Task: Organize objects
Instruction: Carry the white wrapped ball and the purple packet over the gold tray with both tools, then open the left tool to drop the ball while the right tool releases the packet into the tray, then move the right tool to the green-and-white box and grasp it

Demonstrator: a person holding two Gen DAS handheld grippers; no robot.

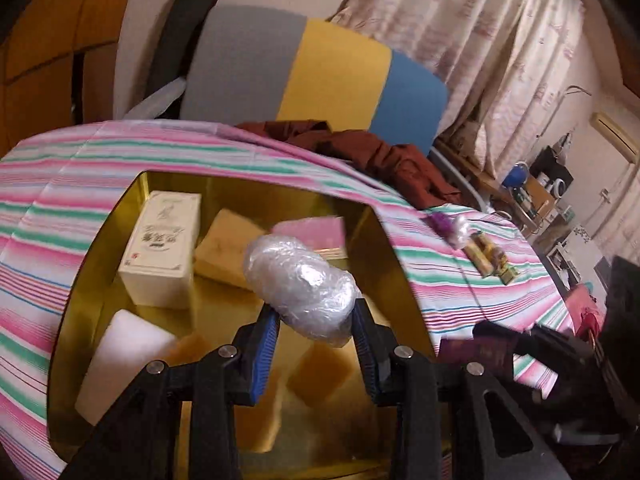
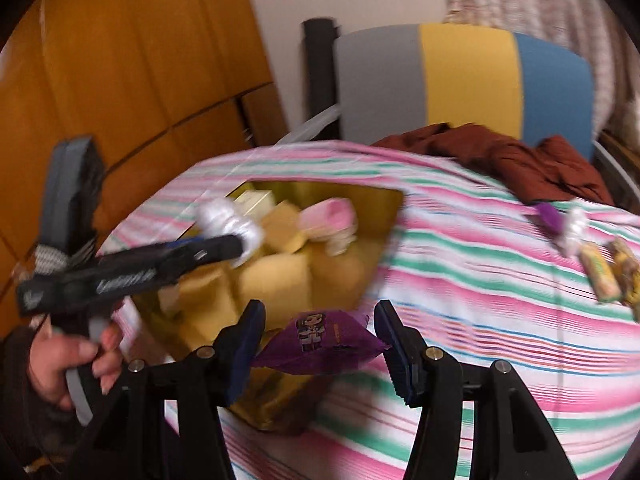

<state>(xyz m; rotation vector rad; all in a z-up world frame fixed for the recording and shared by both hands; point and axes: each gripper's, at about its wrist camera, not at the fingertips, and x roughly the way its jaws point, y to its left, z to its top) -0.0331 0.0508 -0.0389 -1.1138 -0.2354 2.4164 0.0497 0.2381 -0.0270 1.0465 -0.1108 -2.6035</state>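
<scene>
The left gripper (image 1: 314, 326) fills the bottom of its own wrist view: black plastic linkage arms in angular, triangular shapes, each joint pinned with a round silver screw head. Its two fingers (image 1: 267, 354) carry ribbed blue pads on their inner faces. The right gripper (image 2: 320, 336), at the bottom of the right wrist view, has the same black frame, silver pivots and dark blue toothed pads. At the left of that view the left tool shows from the side: a black body with blurred white lettering, a grey handle and a grey-black block on top. The hand (image 2: 76, 364) gripping the handle emerges from a dark sleeve.
</scene>
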